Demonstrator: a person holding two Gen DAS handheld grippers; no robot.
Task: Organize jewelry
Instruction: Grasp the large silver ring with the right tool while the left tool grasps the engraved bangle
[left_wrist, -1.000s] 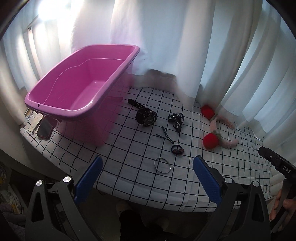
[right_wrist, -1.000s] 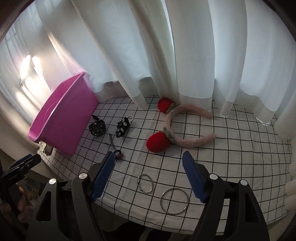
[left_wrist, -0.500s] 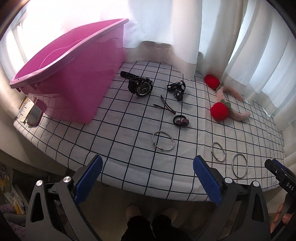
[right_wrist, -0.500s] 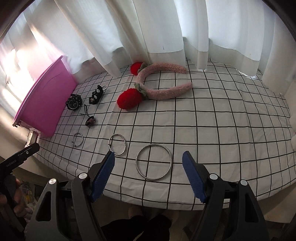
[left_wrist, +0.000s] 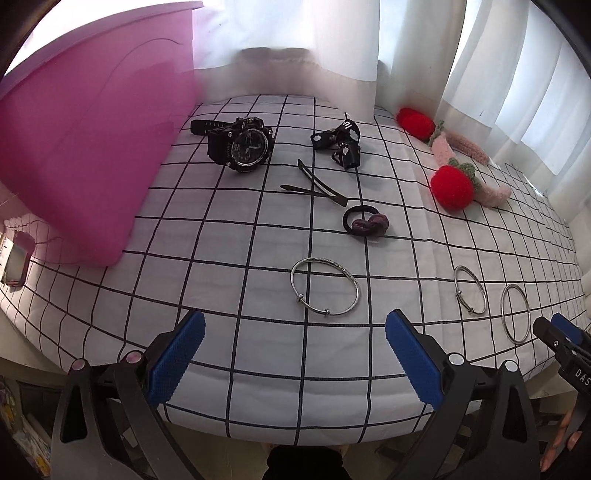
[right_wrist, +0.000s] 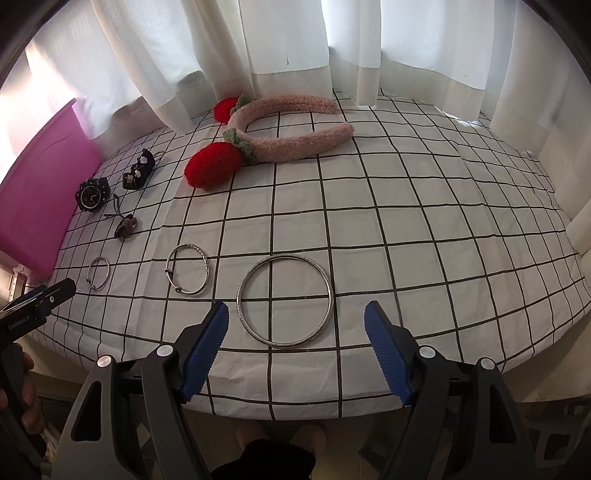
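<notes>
You brought both grippers down toward the checked tablecloth (left_wrist: 258, 236). Your left gripper (left_wrist: 295, 354) dropped from above the pink tub (left_wrist: 85, 155) to hang near the beaded bangle (left_wrist: 324, 291), jaws wide. Your right gripper (right_wrist: 295, 350) sank until the large plain bangle (right_wrist: 285, 300) lay just ahead of its open jaws.
</notes>
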